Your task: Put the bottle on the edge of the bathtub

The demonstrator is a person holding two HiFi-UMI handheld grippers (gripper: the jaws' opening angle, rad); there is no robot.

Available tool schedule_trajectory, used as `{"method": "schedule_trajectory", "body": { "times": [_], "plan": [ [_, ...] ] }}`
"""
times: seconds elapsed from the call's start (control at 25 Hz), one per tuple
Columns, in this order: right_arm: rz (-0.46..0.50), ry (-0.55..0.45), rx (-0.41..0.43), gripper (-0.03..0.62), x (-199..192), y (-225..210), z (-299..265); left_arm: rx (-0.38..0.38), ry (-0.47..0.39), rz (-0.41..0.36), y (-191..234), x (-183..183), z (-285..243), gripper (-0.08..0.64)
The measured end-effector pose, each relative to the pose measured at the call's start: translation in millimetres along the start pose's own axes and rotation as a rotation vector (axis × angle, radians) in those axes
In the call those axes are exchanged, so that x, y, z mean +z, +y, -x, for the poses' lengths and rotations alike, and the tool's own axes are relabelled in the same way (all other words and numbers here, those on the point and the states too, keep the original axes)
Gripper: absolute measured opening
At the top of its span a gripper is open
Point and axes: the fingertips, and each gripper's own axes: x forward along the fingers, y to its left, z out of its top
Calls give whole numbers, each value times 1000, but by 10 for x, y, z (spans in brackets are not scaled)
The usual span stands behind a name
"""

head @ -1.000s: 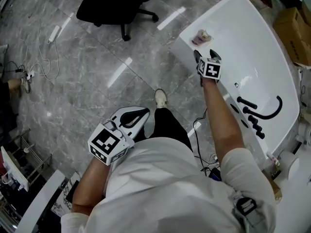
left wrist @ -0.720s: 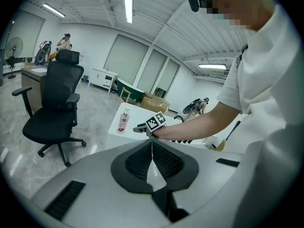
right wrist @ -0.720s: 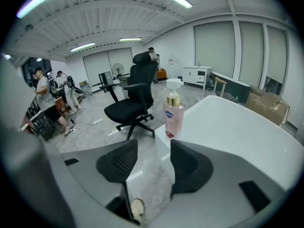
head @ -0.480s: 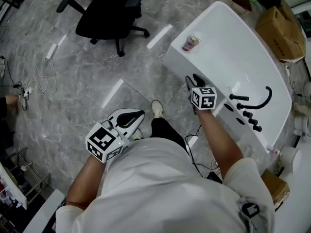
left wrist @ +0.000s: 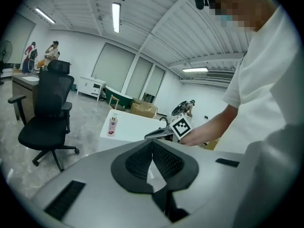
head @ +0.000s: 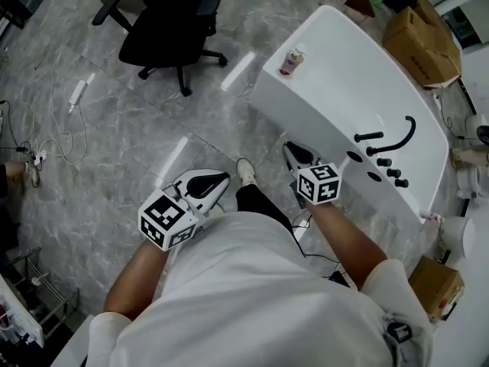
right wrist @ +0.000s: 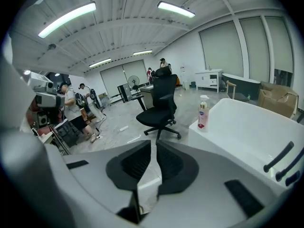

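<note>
Both grippers are held low and close to the body, with the forearms bent. The left gripper (head: 218, 180) is pointed out over the grey marble-patterned floor (head: 114, 151), its jaws pressed together on nothing. The right gripper (head: 292, 151) is held near the outer wall of the white oval bathtub (head: 306, 105), apart from it. Its jaws are closing — only a thin gap shows, with nothing between them.

The small pump bottle with a pink label and white top (head: 290, 60) is stood upright on the tub's rim at the far end, well apart from both grippers. A black curved tap (head: 397, 138) is mounted on the rim nearer the person. A black wheeled office chair (head: 172, 10) is seen beyond on the floor, and brown cardboard boxes (head: 424, 33) behind the tub.
</note>
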Motion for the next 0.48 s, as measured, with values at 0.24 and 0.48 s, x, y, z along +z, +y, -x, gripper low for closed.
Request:
{"method": "schedule_trajectory", "body": {
  "times": [0.24,0.48],
  "plan": [
    [-9,-50,5,29,-102,460,388,8,25,-10,-124,-325,307,18],
    [37,-57,63,14,-208,983,645,25,16,-22,-268,-515,499,18]
  ]
}}
